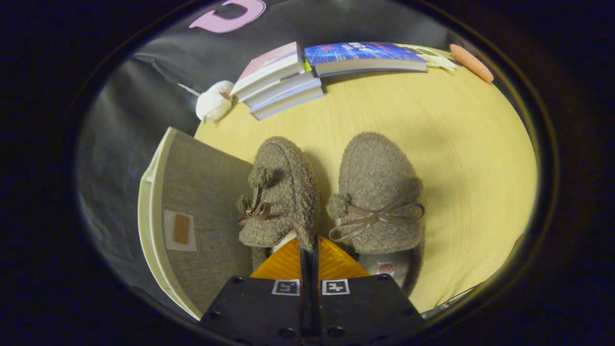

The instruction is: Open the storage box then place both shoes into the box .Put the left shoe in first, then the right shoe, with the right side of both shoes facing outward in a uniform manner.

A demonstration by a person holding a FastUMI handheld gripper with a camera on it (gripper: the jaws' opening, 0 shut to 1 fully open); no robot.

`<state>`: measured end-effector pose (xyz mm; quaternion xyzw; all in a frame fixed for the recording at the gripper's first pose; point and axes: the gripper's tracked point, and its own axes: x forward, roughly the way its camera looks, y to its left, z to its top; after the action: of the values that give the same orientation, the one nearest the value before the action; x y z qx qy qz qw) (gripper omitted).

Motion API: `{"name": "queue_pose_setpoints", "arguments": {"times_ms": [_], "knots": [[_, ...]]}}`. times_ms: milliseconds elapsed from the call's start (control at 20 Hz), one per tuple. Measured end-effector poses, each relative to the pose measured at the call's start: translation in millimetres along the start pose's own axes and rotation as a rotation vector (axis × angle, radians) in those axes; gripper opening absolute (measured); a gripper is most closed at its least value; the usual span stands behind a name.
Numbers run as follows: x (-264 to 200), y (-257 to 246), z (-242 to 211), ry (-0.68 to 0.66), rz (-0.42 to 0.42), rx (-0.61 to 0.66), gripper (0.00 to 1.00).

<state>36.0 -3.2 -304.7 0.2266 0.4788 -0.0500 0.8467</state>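
Slippage looks the main risk: the tool (310, 250), fingers pressed nearly together on the thin inner rim of the left slipper (281, 192), could lose that fuzzy edge when lifting. Right slipper (379, 192) sits beside it on the desk (471, 158); storage box (202, 226), lid closed, touches its other side.

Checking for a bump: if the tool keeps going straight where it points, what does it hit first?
Probably the left slipper: the tool, fingers nearly together, sits at its inner collar edge. They may already be pinching it; depth is unclear.
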Motion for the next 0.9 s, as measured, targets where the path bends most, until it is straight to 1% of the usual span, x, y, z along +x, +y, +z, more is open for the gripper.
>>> {"name": "queue_pose_setpoints", "arguments": {"times_ms": [150, 300, 450, 600, 750, 900], "knots": [[-19, 5, 23, -0.063, 0.043, 0.071, 0.03], [-42, 8, 52, -0.14, 0.057, 0.087, 0.03], [-66, 20, 81, -0.214, 0.101, 0.114, 0.03], [-86, 36, 101, -0.261, 0.15, 0.13, 0.03], [-103, 61, 111, -0.289, 0.207, 0.123, 0.03], [-117, 94, 110, -0.292, 0.272, 0.092, 0.03]]}}
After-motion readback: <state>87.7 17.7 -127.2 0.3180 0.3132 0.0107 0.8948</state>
